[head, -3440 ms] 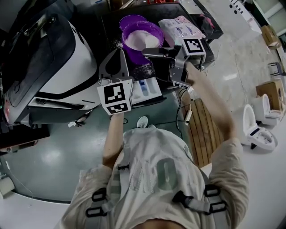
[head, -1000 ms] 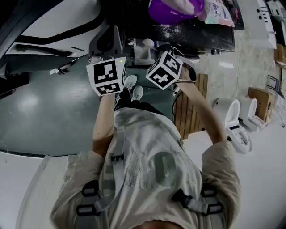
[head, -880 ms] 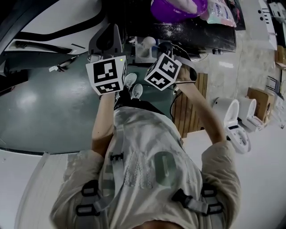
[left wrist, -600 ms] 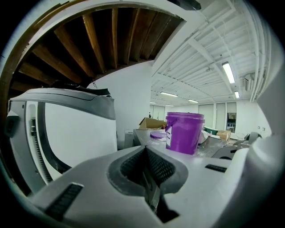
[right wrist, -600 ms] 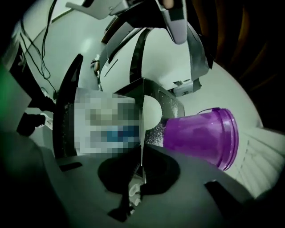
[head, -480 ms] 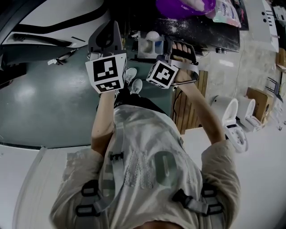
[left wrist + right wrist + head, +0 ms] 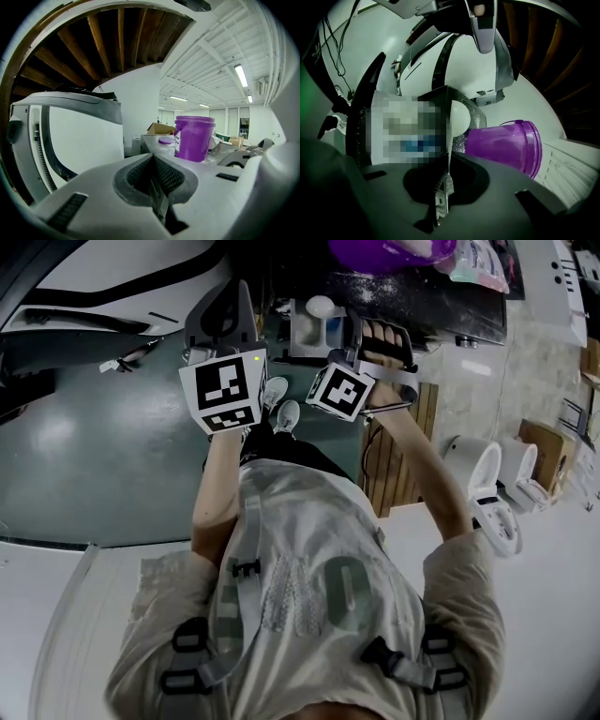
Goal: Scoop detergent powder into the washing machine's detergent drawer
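1. Currently at the dump step, I'd say: right gripper is clamped tight on the thin white handle of the scoop, with the bowl out past the jaw tips.
2. Head view puts the scoop bowl right over the detergent drawer. The drawer is pulled out from the washing machine at the far side of the scene.
3. Left gripper has its jaws pressed together on nothing. It hangs just left of the drawer and isn't involved.
4. Purple bucket sits farther off, right of the drawer.
5. Can't tell whether powder is in the bowl or which compartment it's over, since drawer detail is obscured.
6. Next, likely:
   - Roll the wrist to tip the bowl.
   - Keep it low inside the drawer walls so nothing spills onto the floor.
   - Go to the bucket again if more is needed.
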A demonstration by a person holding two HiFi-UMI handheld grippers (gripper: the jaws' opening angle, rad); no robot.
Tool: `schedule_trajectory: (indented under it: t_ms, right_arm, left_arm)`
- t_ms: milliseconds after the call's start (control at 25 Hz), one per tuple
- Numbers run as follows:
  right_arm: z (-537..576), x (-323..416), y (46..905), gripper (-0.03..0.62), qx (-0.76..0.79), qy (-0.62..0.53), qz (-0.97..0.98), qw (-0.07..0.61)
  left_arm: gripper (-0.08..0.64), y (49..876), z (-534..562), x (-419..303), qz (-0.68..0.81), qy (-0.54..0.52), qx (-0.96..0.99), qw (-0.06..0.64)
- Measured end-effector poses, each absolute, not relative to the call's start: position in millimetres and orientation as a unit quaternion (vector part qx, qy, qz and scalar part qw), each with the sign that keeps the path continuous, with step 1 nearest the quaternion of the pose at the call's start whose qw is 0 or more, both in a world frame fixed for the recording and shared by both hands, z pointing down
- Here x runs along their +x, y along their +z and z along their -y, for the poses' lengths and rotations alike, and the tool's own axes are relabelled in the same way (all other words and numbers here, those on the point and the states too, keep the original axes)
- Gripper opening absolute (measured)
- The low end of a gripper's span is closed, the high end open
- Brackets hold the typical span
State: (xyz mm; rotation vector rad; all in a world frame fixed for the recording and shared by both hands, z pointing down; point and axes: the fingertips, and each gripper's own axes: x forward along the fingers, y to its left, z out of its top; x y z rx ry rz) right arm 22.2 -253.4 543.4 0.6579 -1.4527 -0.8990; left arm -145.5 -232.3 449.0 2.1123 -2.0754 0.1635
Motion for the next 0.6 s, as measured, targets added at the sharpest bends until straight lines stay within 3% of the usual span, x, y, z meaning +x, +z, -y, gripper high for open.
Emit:
schedule_trajectory:
  t_ms: [240,600]
  right_arm:
    - [248,19,544,0.006,0.287,-0.339,0.671,0.594]
    - [247,19,516,0.006,0.361,-0.106,0.788,0.488]
  left_arm:
    - [0.020,444,235,-140,0.693,0.055,0.714,0.083]
    - [0.020,416,245,-120,0.671,0.051,0.738,0.055]
